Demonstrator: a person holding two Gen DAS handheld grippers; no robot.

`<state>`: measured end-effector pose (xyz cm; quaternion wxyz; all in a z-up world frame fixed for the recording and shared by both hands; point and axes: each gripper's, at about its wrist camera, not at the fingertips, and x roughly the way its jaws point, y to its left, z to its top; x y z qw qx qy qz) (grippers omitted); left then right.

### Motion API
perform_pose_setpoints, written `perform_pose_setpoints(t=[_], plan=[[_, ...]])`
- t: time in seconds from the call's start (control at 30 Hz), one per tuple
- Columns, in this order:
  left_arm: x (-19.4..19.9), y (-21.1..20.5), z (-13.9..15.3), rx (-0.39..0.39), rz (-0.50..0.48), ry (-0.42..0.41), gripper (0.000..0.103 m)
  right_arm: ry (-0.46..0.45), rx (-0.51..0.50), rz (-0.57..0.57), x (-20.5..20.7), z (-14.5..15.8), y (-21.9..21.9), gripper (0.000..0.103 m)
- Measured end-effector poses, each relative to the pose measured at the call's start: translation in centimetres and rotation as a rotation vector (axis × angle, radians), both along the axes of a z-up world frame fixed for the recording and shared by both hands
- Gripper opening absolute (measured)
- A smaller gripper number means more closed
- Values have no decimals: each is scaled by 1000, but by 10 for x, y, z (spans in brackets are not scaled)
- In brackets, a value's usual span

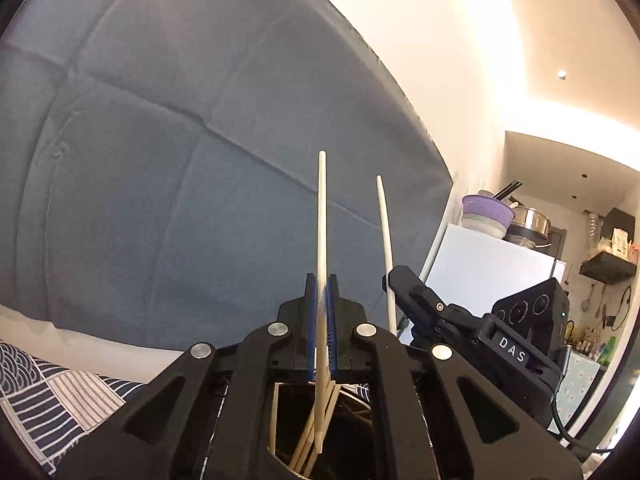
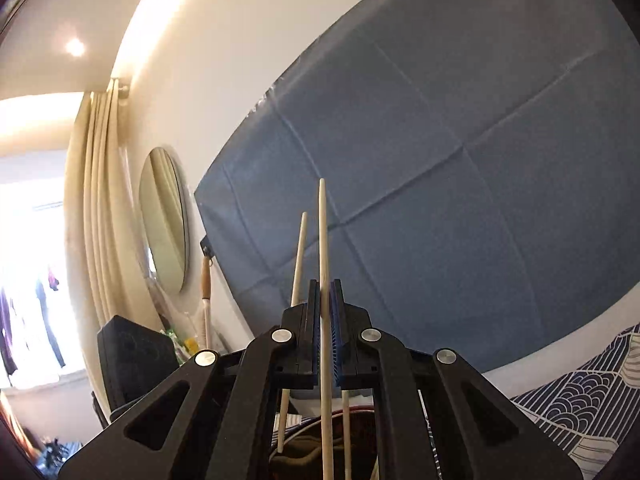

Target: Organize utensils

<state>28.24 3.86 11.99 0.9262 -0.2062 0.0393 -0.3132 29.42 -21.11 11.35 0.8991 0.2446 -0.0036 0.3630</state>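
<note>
My left gripper [image 1: 322,280] is shut on a pale wooden chopstick [image 1: 322,216] that stands upright between its blue pads. Below it several more chopsticks [image 1: 308,436] lean in a dark container. My right gripper [image 2: 325,286] is shut on another upright wooden chopstick [image 2: 323,236]. The left gripper's chopstick also shows in the right wrist view [image 2: 299,256], just to the left. In the left wrist view the right gripper [image 1: 394,276] shows at the right with its chopstick [image 1: 385,232]. Both grippers point upward, close together.
A blue-grey cloth [image 1: 180,140] hangs on the wall behind. A patterned navy and white tablecloth [image 1: 60,392] lies below. A white fridge [image 1: 488,272] with bowls stands at the right. A curtain [image 2: 96,220] and an oval mirror [image 2: 164,220] are at the left.
</note>
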Motion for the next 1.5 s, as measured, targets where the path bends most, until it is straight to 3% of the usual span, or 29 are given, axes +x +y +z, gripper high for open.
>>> perform_pose_setpoints(t=[0.1, 0.2, 0.23, 0.27, 0.3, 0.33, 0.37, 0.4, 0.43, 0.47, 0.57, 0.73, 0.93, 1.03, 1.2, 1.3, 1.37, 1.5], plan=[[5, 2, -2, -7, -34, 28, 5, 22, -6, 1, 8, -4, 0, 5], [-6, 1, 0, 40, -9, -23, 8, 22, -17, -1, 7, -4, 4, 9], [-9, 4, 2, 60, 8, -36, 11, 12, -20, -13, 6, -2, 4, 9], [-11, 6, 5, 61, 25, -41, 25, 8, -16, -26, 4, 0, 2, 10], [-12, 10, 8, 41, 29, -36, 50, 13, -5, -43, 4, 2, 0, 23], [-13, 13, 10, 21, 24, -34, 61, 17, 12, -57, 1, 4, -8, 38], [-15, 16, 12, 6, 24, -42, 71, 19, 40, -83, -3, 5, -13, 67], [-17, 17, 14, 7, 33, -53, 78, 18, 60, -109, -6, 6, -18, 84], [-21, 17, 18, 23, 57, -68, 83, 10, 74, -145, -10, 10, -21, 89], [-24, 17, 21, 39, 81, -78, 91, 3, 75, -166, -12, 13, -23, 89], [-31, 20, 27, 67, 82, -115, 96, -23, 68, -198, -20, 20, -26, 92], [-30, 28, 33, 84, 113, -88, 97, 10, 59, -190, -18, 19, -29, 94], [-8, 47, 27, 142, 167, 49, 97, 64, 43, -176, -8, 14, -31, 95], [15, 51, 12, 264, 223, 196, 97, 88, 10, -189, 0, 12, -34, 95], [67, 63, -37, 362, 321, 565, 97, 296, -79, -311, 33, 2, -47, 95], [80, 65, -59, 407, 346, 662, 97, 513, -291, -368, 68, -12, -47, 95], [86, 61, -69, 449, 331, 706, 97, 717, -480, -390, 97, -36, -44, 95], [93, 41, -85, 553, 290, 739, 97, 935, -530, -256, 125, -87, -52, 95]])
